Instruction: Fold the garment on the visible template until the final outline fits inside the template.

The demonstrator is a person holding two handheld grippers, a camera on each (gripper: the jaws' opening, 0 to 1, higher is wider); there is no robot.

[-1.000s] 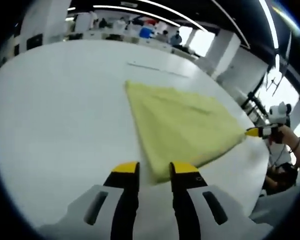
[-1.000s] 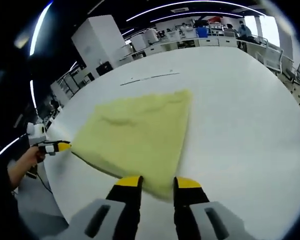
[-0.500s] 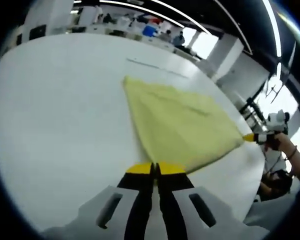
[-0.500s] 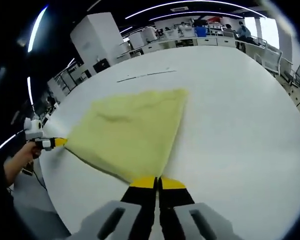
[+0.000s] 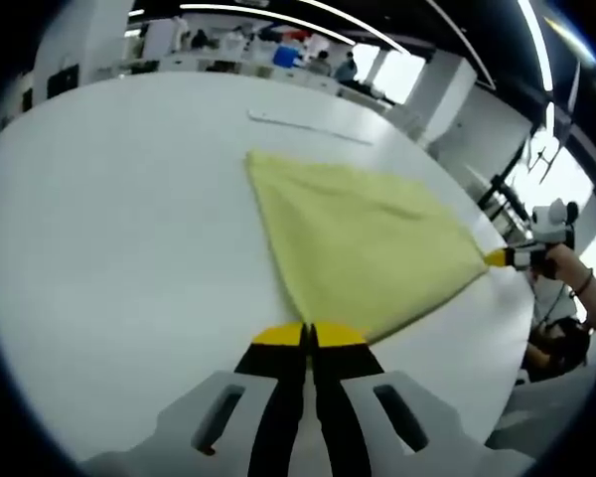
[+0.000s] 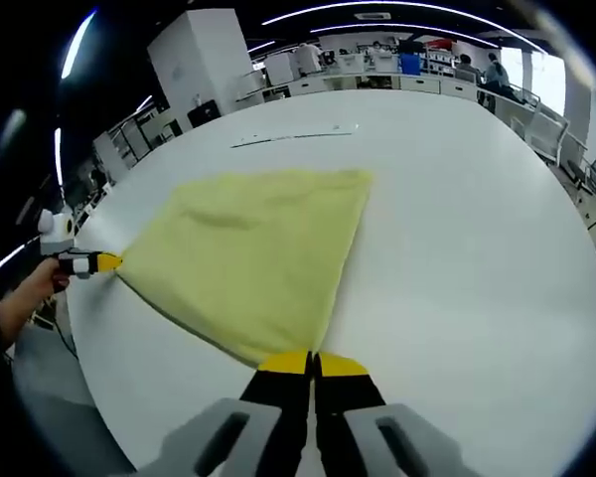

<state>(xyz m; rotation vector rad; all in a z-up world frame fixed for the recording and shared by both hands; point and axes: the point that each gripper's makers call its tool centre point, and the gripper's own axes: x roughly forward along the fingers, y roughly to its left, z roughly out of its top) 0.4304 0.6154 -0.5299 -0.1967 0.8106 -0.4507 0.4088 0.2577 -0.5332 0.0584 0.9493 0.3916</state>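
Left gripper view: the left tongs [image 5: 309, 336] are seen clenched, their yellow tips pressed together on the near corner of the yellow garment [image 5: 363, 243]. The garment is laid flat on the white desk [image 5: 109, 229] and runs forward and to the right from these tongs; its far corner is seen pinched by the right tongs [image 5: 499, 258], held in a hand [image 5: 566, 270] at the right edge. A thin dark line [image 5: 303, 125], possibly part of the template, is marked on the desk beyond the garment; its full outline cannot be made out. Right gripper view: the right tongs [image 6: 313, 365] are likewise seen clenched on the nearest corner of the garment [image 6: 253, 256], which spreads forward and to the left. Its left corner is gripped by the left tongs [image 6: 101, 262]. The same dark line [image 6: 293, 136] lies past the far edge, on the desk [image 6: 477, 238]. The near edge is stretched between the two pairs of tongs, each equally close to its own corner; it is judged that the coming fold turns on carrying this held edge away toward the far edge nearest the line.
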